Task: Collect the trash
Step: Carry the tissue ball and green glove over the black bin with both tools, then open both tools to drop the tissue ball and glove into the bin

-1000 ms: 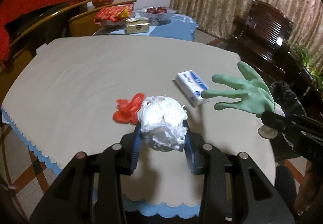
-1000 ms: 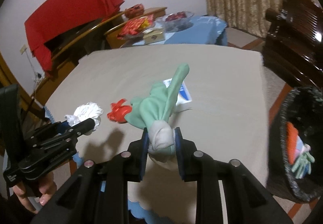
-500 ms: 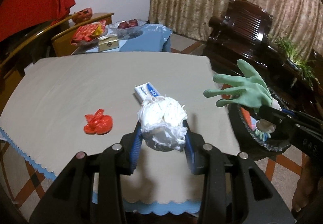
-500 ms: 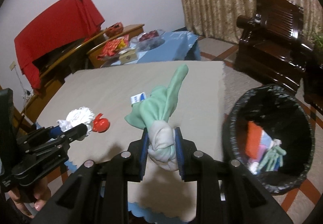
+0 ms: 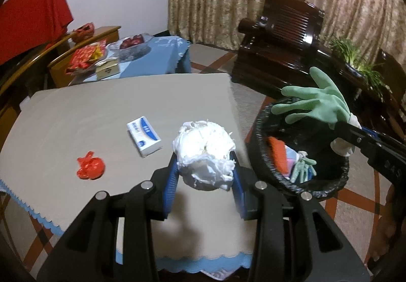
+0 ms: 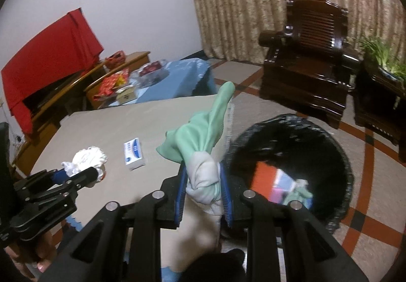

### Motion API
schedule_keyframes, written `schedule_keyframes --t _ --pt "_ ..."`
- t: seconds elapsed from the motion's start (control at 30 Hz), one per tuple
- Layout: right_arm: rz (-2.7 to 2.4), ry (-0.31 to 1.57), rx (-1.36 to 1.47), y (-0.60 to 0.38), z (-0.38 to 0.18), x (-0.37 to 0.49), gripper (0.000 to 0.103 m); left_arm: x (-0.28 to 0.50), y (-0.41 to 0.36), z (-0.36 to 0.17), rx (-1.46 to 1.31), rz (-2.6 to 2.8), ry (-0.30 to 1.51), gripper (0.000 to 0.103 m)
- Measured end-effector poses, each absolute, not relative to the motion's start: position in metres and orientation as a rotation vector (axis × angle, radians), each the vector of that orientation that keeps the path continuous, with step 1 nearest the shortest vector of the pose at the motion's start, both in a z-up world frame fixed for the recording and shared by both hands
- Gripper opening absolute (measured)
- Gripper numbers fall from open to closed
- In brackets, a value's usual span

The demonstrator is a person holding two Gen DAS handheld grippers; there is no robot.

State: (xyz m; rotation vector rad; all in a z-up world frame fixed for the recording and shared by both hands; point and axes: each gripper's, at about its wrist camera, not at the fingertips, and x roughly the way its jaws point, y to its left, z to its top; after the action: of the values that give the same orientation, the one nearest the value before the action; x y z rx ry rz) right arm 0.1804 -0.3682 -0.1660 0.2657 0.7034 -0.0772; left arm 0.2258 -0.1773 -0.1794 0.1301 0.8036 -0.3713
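My left gripper (image 5: 204, 176) is shut on a crumpled white tissue ball (image 5: 204, 148), held above the right part of the beige table (image 5: 76, 116). My right gripper (image 6: 203, 186) is shut on the pale cuff of a green rubber glove (image 6: 205, 129), close to the rim of the black-lined trash bin (image 6: 337, 147). In the left wrist view the glove (image 5: 317, 103) hangs over the bin (image 5: 261, 129), which holds several discarded items. A red crumpled wrapper (image 5: 90, 166) and a white-and-blue tissue pack (image 5: 143, 136) lie on the table.
A dark wooden armchair (image 6: 307, 61) stands beyond the bin, with a potted plant (image 6: 380, 56) at the right. A blue-clothed side table (image 5: 154, 53) with snacks and a fruit bowl sits behind the beige table. Red cloth (image 6: 48, 53) drapes furniture at the left.
Both grippers swung right with their loads, from above the table toward the bin. The bin has come into full view and the glove now hangs over its rim.
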Motion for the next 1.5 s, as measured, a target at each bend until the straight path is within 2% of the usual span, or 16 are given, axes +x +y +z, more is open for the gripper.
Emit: schedule_keyframes --t 0.47,0.9,1.0,1.13,1.3,1.5 --pt "-0.169 0.707 0.283 -0.444 -0.179 0.171 0.025 0.23 -0.267 -0.189 0.143 -0.419 0.831 0.037" --pt "-0.242 0.771 0.327 -0.515 -0.225 0.182 0.025 0.243 -0.36 -0.22 0.162 -0.502 0.851 0.037" --pt "-0.251 0.801 0.336 -0.526 -0.239 0.19 0.026 0.25 -0.38 -0.235 0.172 -0.529 0.869 0.041" --pt "-0.255 0.862 0.351 -0.539 -0.265 0.202 0.036 0.262 -0.405 -0.261 0.222 -0.581 0.89 0.064" --pt "-0.294 0.885 0.407 -0.548 -0.288 0.189 0.037 0.274 -0.392 -0.287 0.245 -0.561 0.935 0.065" --pt "-0.308 0.878 0.398 -0.533 -0.284 0.167 0.037 0.284 -0.347 -0.29 0.239 -0.494 0.948 0.066"
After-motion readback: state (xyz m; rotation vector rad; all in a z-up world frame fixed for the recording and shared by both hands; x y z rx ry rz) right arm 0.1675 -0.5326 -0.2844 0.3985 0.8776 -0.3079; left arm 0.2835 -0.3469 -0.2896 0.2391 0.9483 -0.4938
